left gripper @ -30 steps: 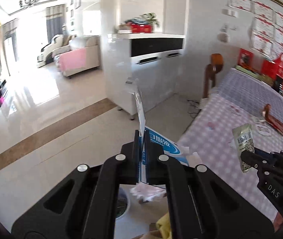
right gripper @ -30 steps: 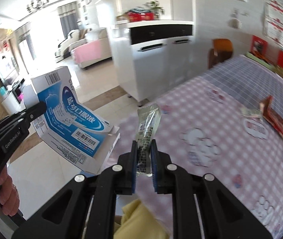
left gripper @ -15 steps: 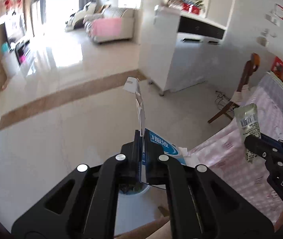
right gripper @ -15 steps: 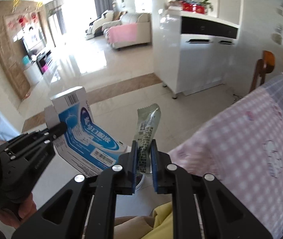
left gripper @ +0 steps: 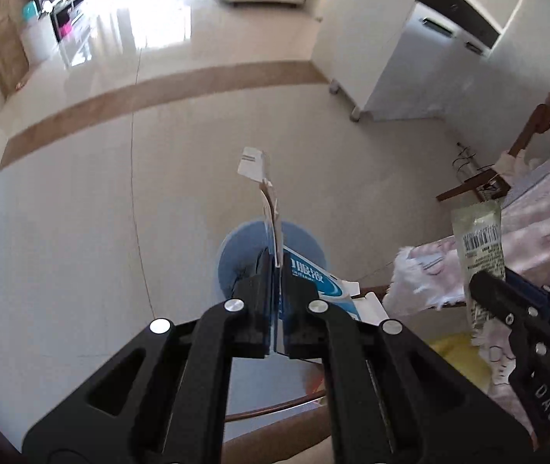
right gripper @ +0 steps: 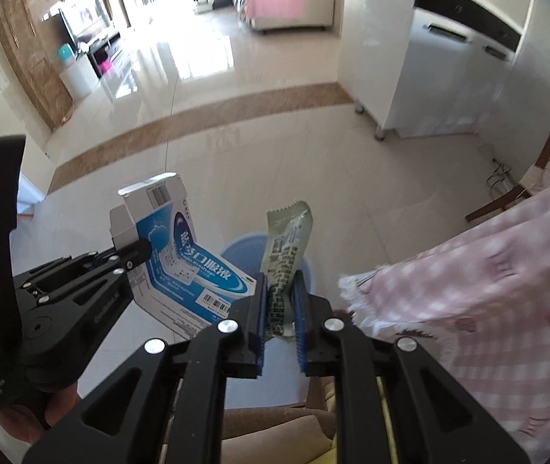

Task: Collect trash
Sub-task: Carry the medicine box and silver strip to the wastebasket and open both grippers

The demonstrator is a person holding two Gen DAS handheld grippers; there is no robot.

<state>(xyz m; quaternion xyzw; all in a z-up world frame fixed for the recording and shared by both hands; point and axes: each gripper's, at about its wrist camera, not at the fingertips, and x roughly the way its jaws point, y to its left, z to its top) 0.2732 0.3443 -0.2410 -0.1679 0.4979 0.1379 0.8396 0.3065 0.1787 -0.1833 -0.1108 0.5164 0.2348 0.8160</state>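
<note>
My left gripper [left gripper: 277, 266] is shut on a flattened blue and white cardboard box [left gripper: 315, 278], seen edge-on in the left wrist view. In the right wrist view the same box [right gripper: 182, 255] shows its printed face, pinched by the left gripper [right gripper: 144, 246]. My right gripper [right gripper: 279, 294] is shut on a pale green snack wrapper [right gripper: 288, 247] that stands upright between its pads; the wrapper [left gripper: 479, 247] also shows at the right of the left wrist view. Below both, on the floor, stands a round blue bin [left gripper: 236, 255], partly hidden behind the box and wrapper [right gripper: 242, 249].
A table with a pink checked cloth [right gripper: 487, 282] hangs over at the right. A wooden chair [left gripper: 506, 170] stands beside it. White cabinets [left gripper: 402, 62] rise beyond. Glossy tiled floor [left gripper: 81, 212] spreads to the left. A hand [right gripper: 23, 421] holds the left gripper's handle.
Both grippers have tipped down and swung left off the table, still holding the box and the wrapper. The blue bin on the floor has come into view beneath them.
</note>
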